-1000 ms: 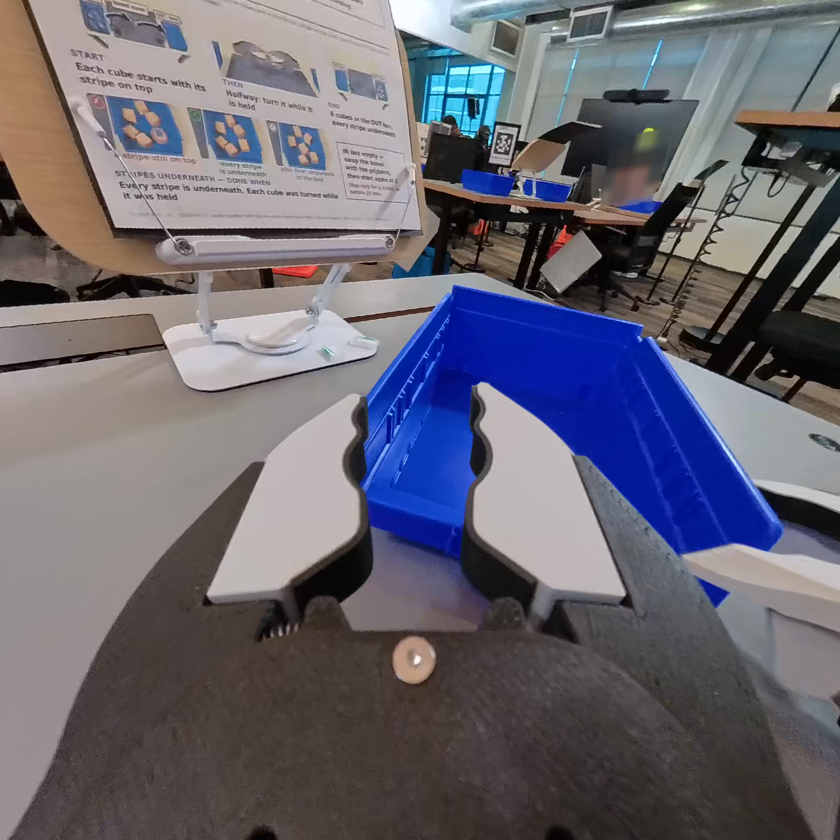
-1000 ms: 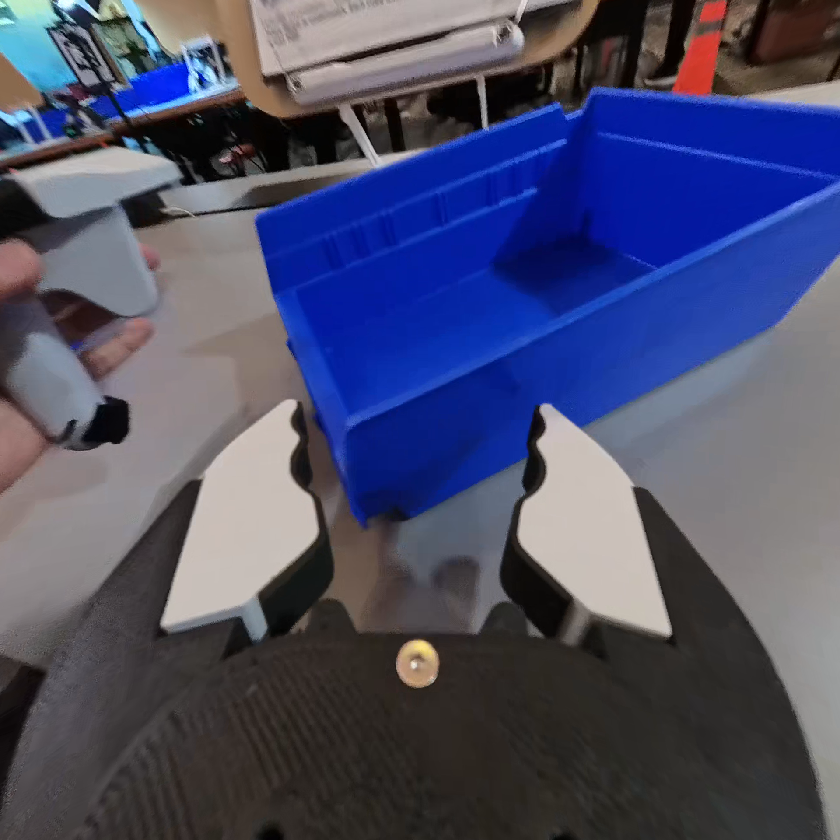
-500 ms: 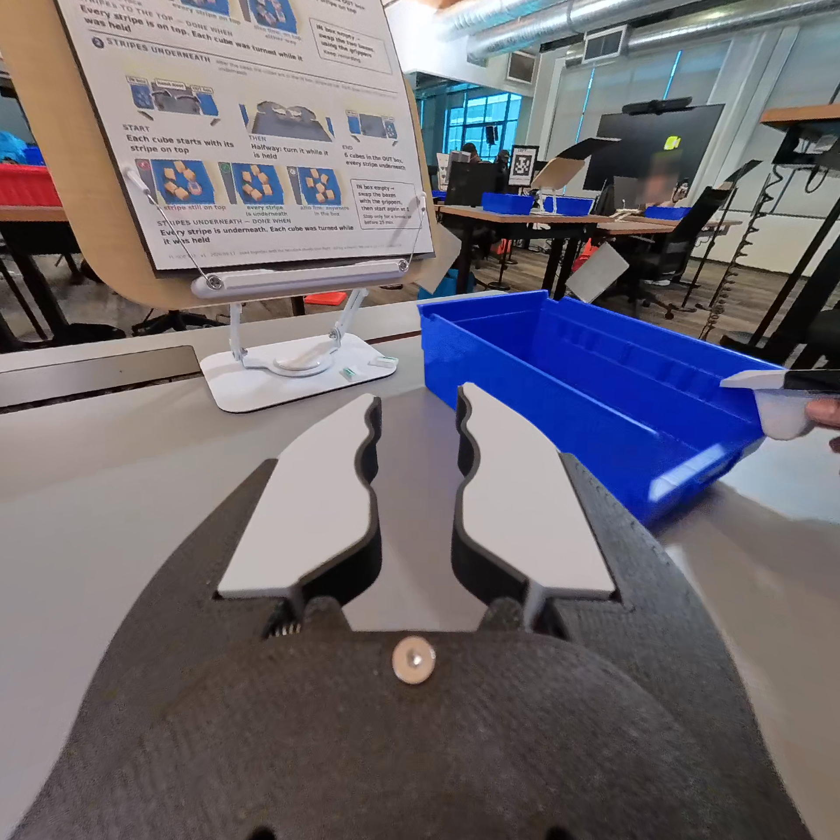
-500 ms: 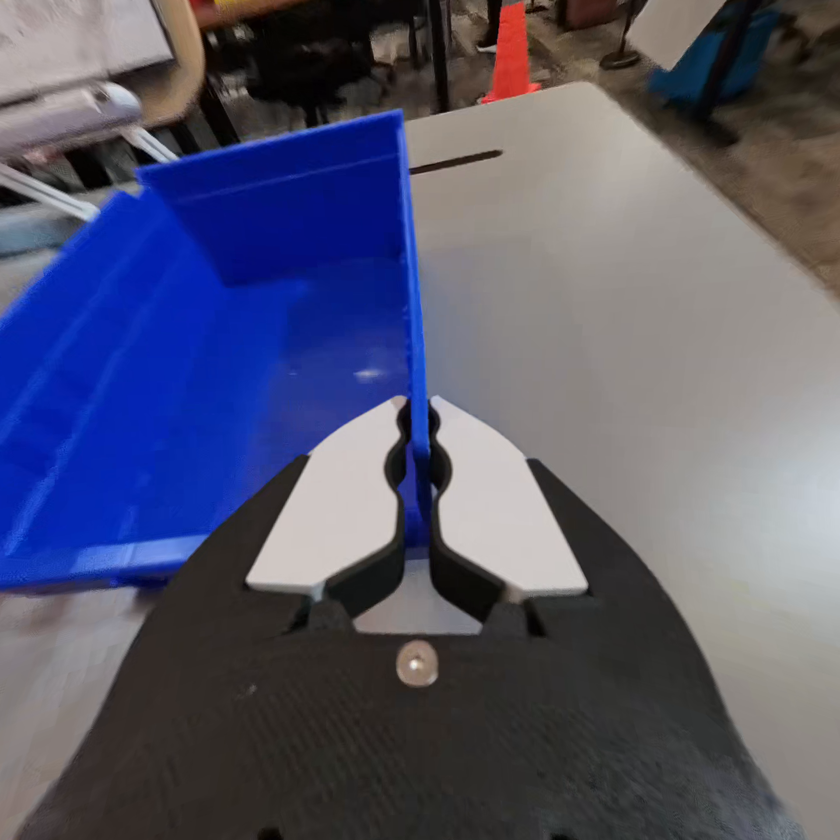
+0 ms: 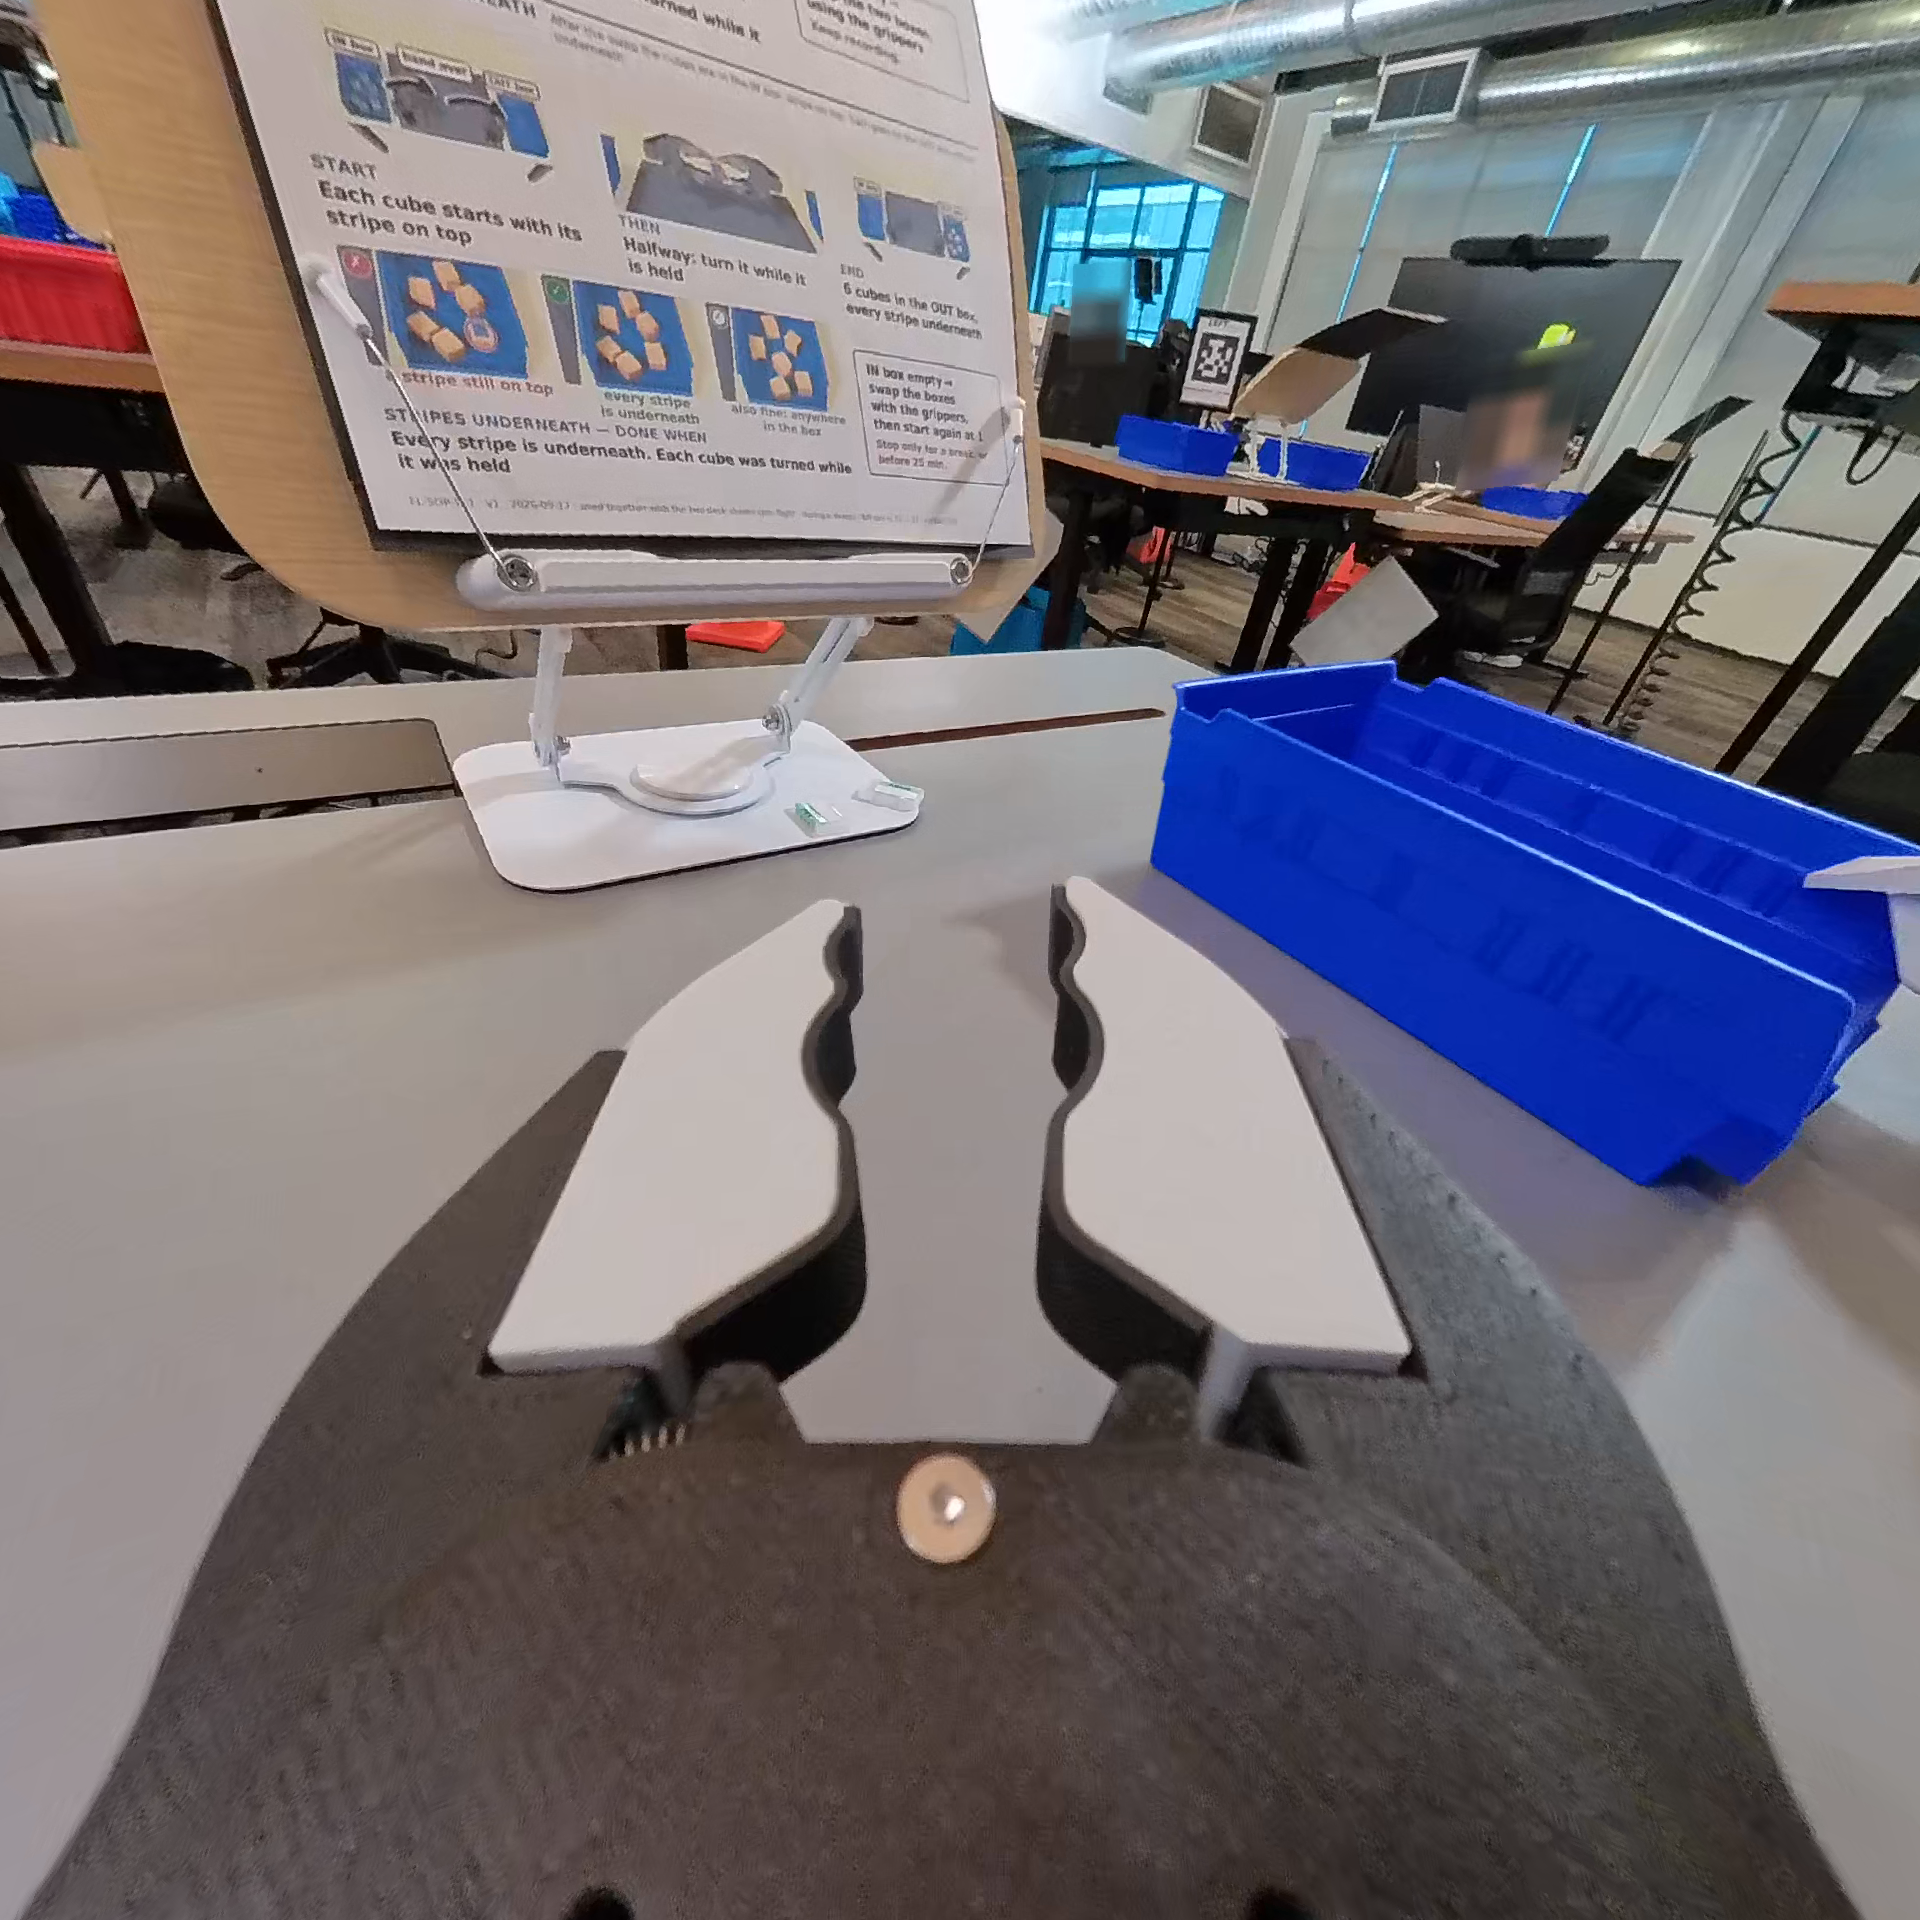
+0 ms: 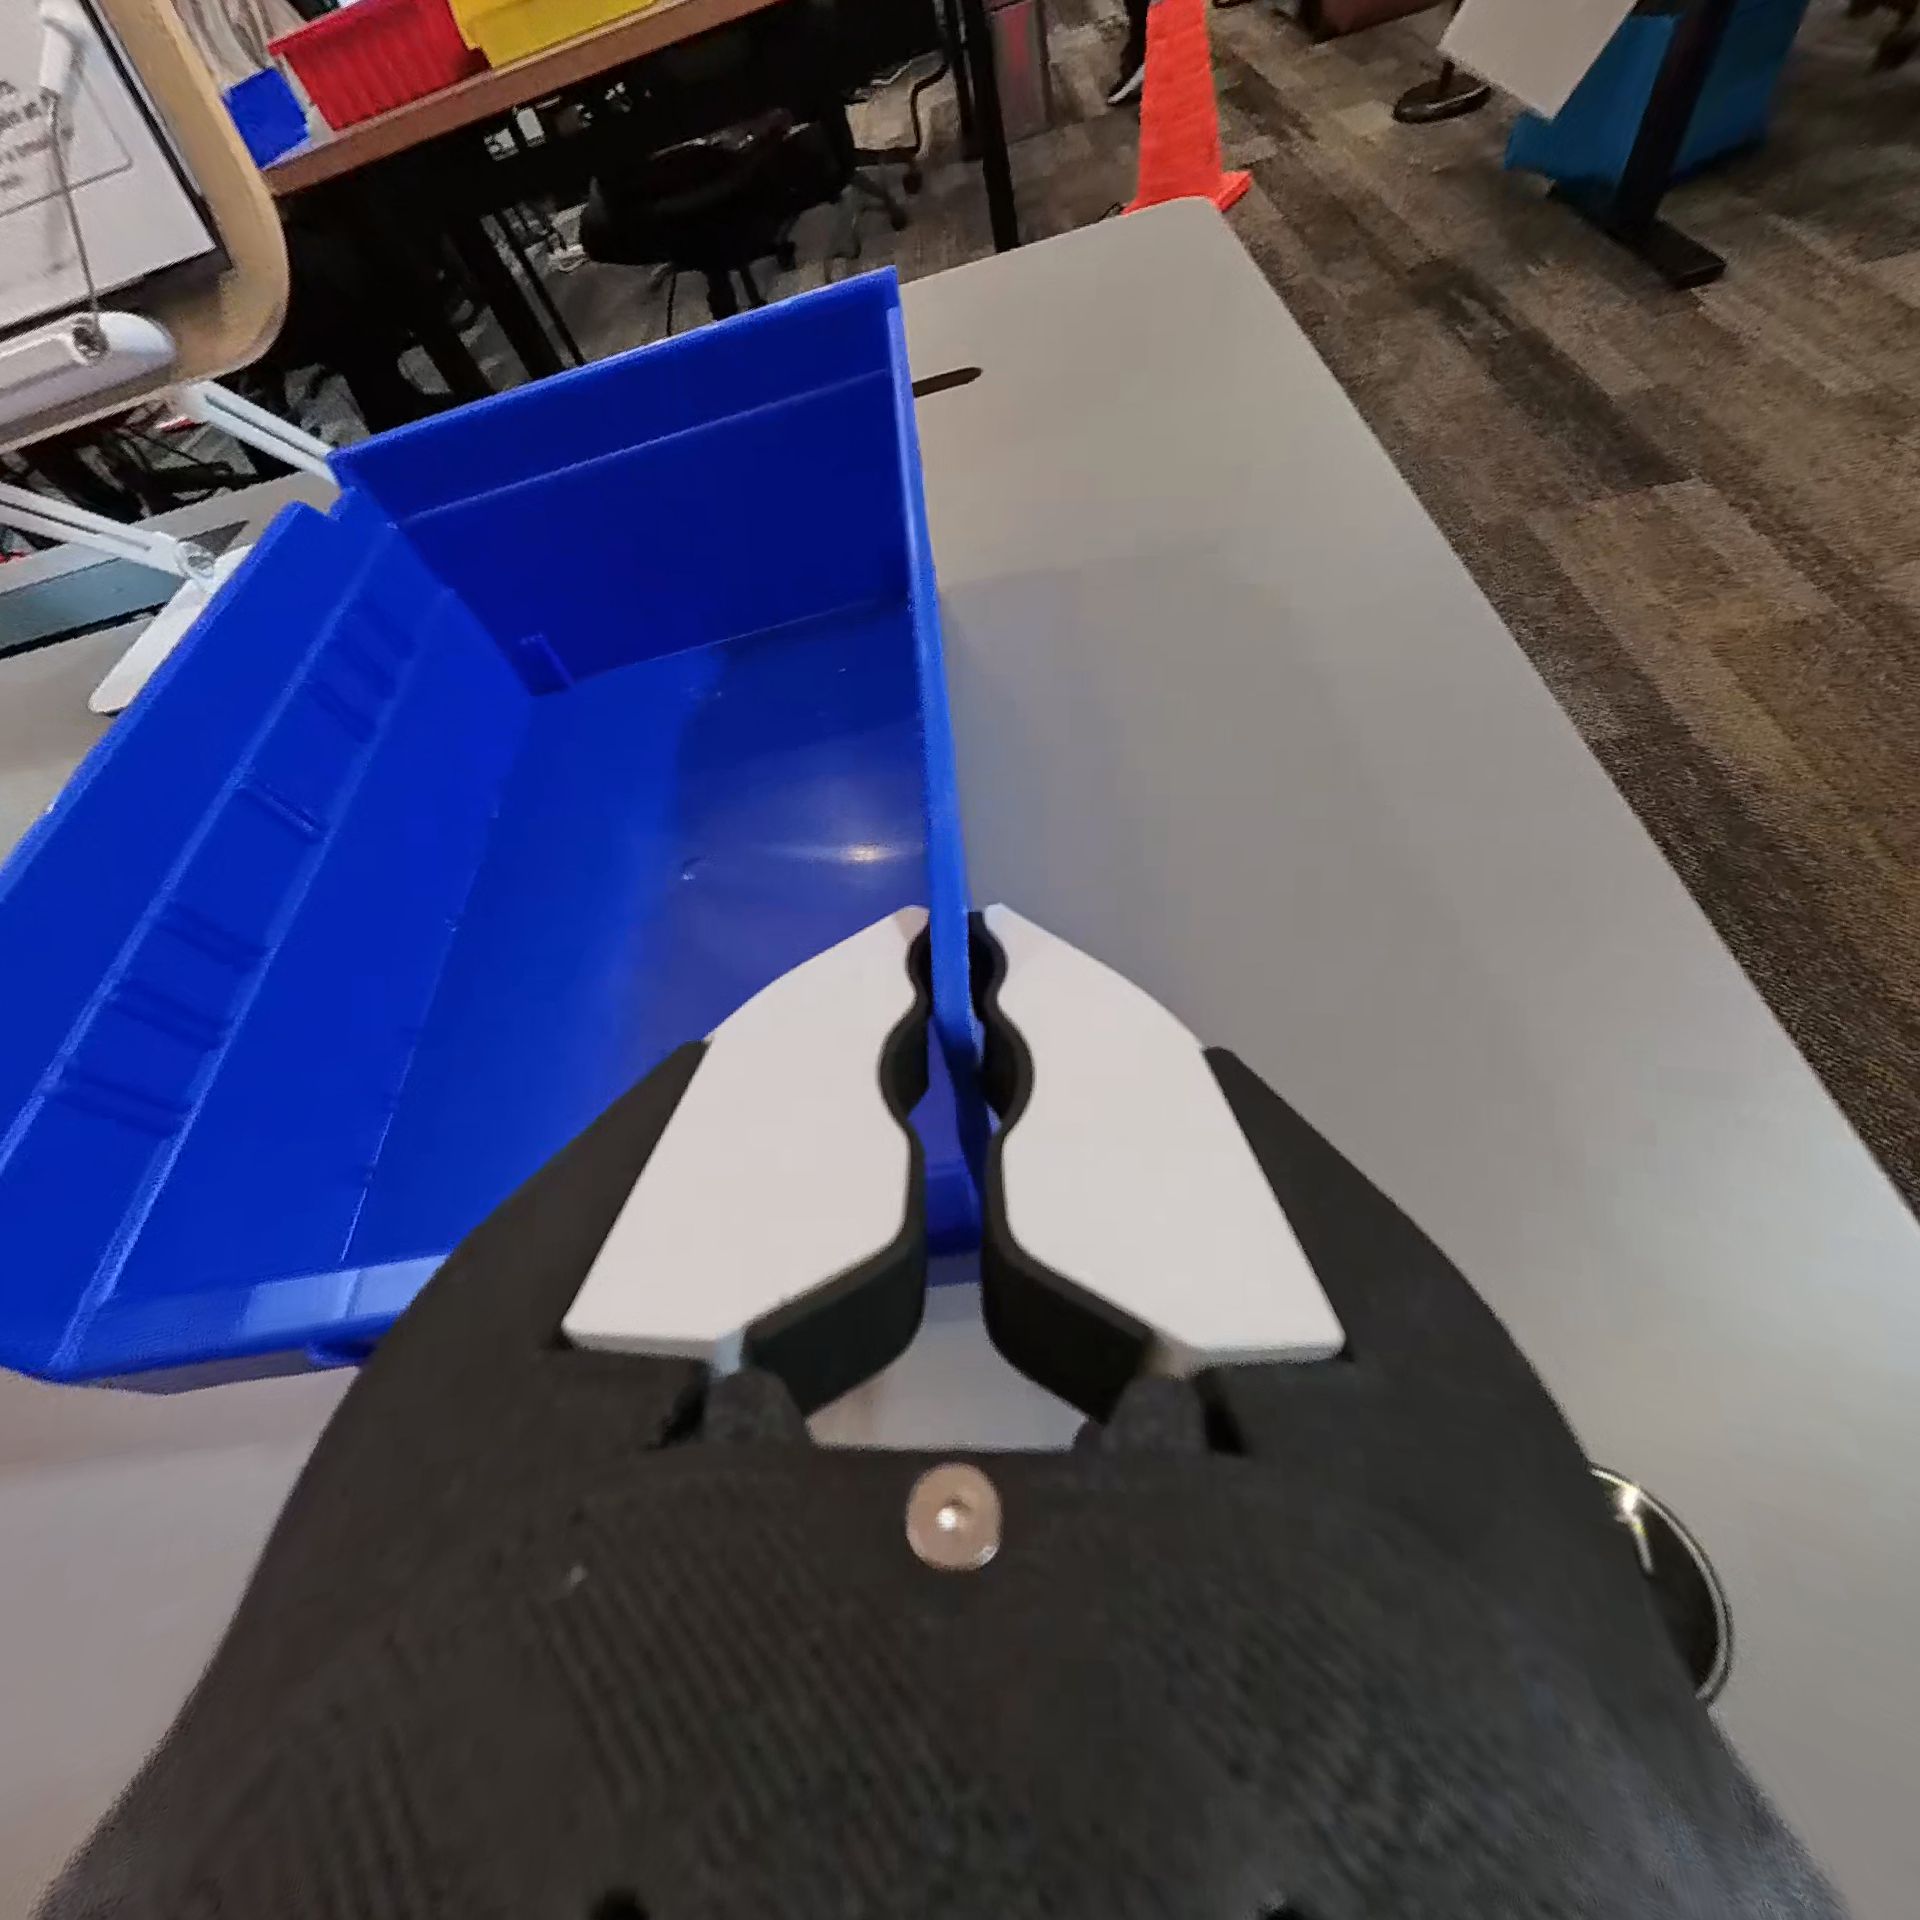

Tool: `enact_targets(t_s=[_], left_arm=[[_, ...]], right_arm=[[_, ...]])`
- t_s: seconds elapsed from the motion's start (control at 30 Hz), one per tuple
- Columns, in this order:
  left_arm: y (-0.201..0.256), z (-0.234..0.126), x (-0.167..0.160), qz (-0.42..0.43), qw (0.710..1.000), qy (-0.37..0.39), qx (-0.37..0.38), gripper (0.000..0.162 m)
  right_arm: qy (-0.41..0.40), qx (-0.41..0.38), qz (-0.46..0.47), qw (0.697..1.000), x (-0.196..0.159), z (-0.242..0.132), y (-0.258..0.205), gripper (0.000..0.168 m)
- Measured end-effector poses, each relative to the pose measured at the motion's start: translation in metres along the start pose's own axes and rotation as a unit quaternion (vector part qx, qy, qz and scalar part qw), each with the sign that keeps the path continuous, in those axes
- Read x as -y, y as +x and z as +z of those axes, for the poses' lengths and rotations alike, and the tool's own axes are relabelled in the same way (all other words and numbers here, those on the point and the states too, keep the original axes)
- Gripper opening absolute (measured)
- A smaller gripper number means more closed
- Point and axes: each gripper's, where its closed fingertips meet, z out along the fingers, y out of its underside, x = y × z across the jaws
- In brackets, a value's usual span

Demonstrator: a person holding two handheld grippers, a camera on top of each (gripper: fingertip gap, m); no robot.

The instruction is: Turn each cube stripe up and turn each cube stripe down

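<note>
- A blue bin (image 6: 436,935) sits on the gray table (image 6: 1299,779). Nothing shows inside it, only its bare blue floor with a shine of light on it.
- No cube shows in either view, so where the cubes are cannot be told.
- The right gripper (image 6: 951,925) is closed on the bin's right side wall, near the front corner. One finger is inside the bin and the other finger is outside, with the thin wall pinched between them.
- In the right wrist view the bin looks tipped, but whether it is lifted off the table cannot be told.
- In the left wrist view the same blue bin (image 5: 1507,914) is off to the right, apart from the left gripper. A small white piece of the right gripper (image 5: 1870,878) shows at the bin's far end, at the picture's edge.
- The left gripper (image 5: 954,920) is over bare table with a gap between its fingers. It holds nothing and touches nothing.
- It points at a white stand (image 5: 686,800) at the back of the table. The stand holds up a paper sheet (image 5: 644,260) with pictures and words.
- Red and yellow bins (image 6: 436,42) sit on another table far behind.
</note>
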Motion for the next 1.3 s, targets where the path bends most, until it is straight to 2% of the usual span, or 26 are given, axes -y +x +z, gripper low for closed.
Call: enact_targets(t_s=[0.1, 0.17, 0.27, 0.3, 0.4, 0.47, 0.57, 0.7, 0.8, 0.87, 0.97, 1.1, 1.23, 1.3], left_arm=[[-0.003, 0.000, 0.001, -0.003, 1.000, 0.003, 0.007, 0.043], [-0.006, 0.001, 0.001, -0.021, 1.000, 0.005, 0.016, 0.072], [-0.008, 0.005, -0.009, -0.053, 0.998, -0.026, 0.010, 0.092], [-0.010, 0.006, -0.010, -0.063, 0.998, -0.030, 0.010, 0.094], [-0.015, 0.004, -0.007, -0.083, 0.996, -0.020, 0.013, 0.093], [-0.015, 0.004, -0.006, -0.092, 0.996, -0.018, 0.004, 0.087], [-0.008, 0.008, -0.020, -0.131, 0.989, -0.057, -0.029, 0.091], [-0.006, 0.009, -0.027, -0.173, 0.981, -0.071, -0.043, 0.091], [-0.010, 0.008, -0.029, -0.175, 0.981, -0.076, -0.041, 0.090], [-0.010, 0.009, -0.033, -0.184, 0.978, -0.088, -0.045, 0.090], [-0.009, 0.009, -0.037, -0.209, 0.972, -0.092, -0.052, 0.089], [-0.011, 0.007, -0.040, -0.214, 0.971, -0.099, -0.048, 0.087], [-0.027, -0.002, -0.038, -0.190, 0.978, -0.090, -0.005, 0.083], [-0.040, -0.012, -0.030, -0.174, 0.982, -0.067, 0.030, 0.080]], right_arm=[[0.006, -0.013, 0.008, 1.000, 0.001, 0.000, 0.002, 0.009], [0.028, -0.034, 0.026, 0.999, 0.007, -0.002, 0.007, 0.025], [0.078, -0.027, 0.067, 0.994, 0.021, -0.011, 0.011, 0.051], [0.104, -0.021, 0.075, 0.992, 0.029, -0.017, 0.011, 0.059], [0.202, -0.047, 0.091, 0.974, 0.056, -0.045, 0.021, 0.061], [0.251, -0.075, 0.079, 0.962, 0.068, -0.063, 0.024, 0.054], [0.266, -0.105, 0.048, 0.957, 0.072, -0.071, 0.013, 0.051], [0.322, -0.092, -0.021, 0.942, 0.091, -0.086, -0.039, 0.048], [0.404, -0.043, -0.041, 0.913, 0.110, -0.112, -0.102, 0.052], [0.428, 0.005, -0.070, 0.901, 0.113, -0.116, -0.149, 0.051], [0.398, 0.116, -0.077, 0.907, 0.093, -0.098, -0.218, 0.057], [0.335, 0.241, -0.072, 0.908, 0.058, -0.073, -0.280, 0.069], [0.273, 0.280, -0.160, 0.906, 0.030, -0.054, -0.311, 0.069], [0.258, 0.294, -0.168, 0.905, 0.025, -0.046, -0.317, 0.065]])
